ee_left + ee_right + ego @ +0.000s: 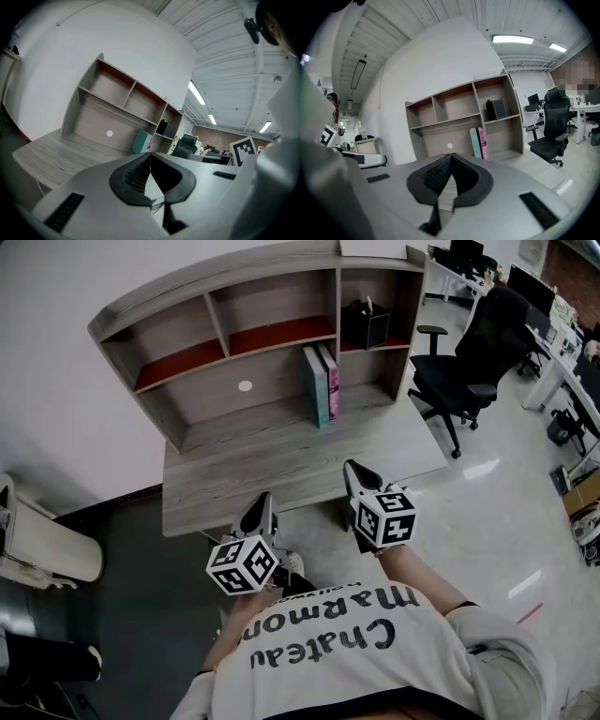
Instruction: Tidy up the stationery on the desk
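Note:
A teal book (314,386) and a pink book (329,381) stand upright side by side in the lower bay of the desk's hutch (246,341). They also show in the right gripper view, the teal book (475,143) left of the pink book (483,142). A black pen box (366,326) sits on the right shelf above them. The grey desktop (281,470) looks bare. My left gripper (262,501) hangs at the desk's front edge, shut with nothing in it. My right gripper (352,469) hovers over the front right part of the desktop, also shut and empty.
A black office chair (466,367) stands right of the desk. A white bin (42,547) sits on the dark floor at the left. Other desks with monitors (553,315) fill the far right. A white wall backs the hutch.

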The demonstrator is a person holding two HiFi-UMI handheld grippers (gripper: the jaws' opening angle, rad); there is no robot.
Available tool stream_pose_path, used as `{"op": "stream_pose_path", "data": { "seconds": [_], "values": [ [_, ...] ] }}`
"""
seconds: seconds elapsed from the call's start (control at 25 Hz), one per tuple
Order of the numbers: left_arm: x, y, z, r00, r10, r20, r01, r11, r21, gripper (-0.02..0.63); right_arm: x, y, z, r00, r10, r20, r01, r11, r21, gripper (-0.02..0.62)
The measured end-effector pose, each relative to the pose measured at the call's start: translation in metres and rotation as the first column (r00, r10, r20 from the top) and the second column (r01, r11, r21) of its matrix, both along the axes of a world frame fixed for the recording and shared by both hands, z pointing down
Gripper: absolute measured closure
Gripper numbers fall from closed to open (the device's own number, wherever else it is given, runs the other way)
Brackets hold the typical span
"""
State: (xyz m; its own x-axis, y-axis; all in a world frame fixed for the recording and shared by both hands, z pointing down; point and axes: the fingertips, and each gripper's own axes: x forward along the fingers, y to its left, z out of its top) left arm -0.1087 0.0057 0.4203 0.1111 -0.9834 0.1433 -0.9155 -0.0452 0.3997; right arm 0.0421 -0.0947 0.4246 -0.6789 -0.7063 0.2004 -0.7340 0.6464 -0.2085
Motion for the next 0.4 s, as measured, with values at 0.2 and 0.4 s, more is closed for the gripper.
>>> {"op": "stream_pose_path", "data": {
  "seconds": [0.2,0.4],
  "values": [
    [0.0022,-0.0026,0.0001,1.000,0.007,-0.002,-0.007,1.000,-0.003,0.589,0.0028,-0.0019,0.0014,1.000,0.006,-0.004,-0.006,1.000,-0.007,0.583],
    [0.0057,-0.0029,-0.0002,1.000,0.011,-0.005,-0.011,1.000,0.000,0.589,0.0059,-0.0012,0.0037,1.000,0.007,-0.011,-0.007,1.000,-0.010,0.583]
  ]
}}
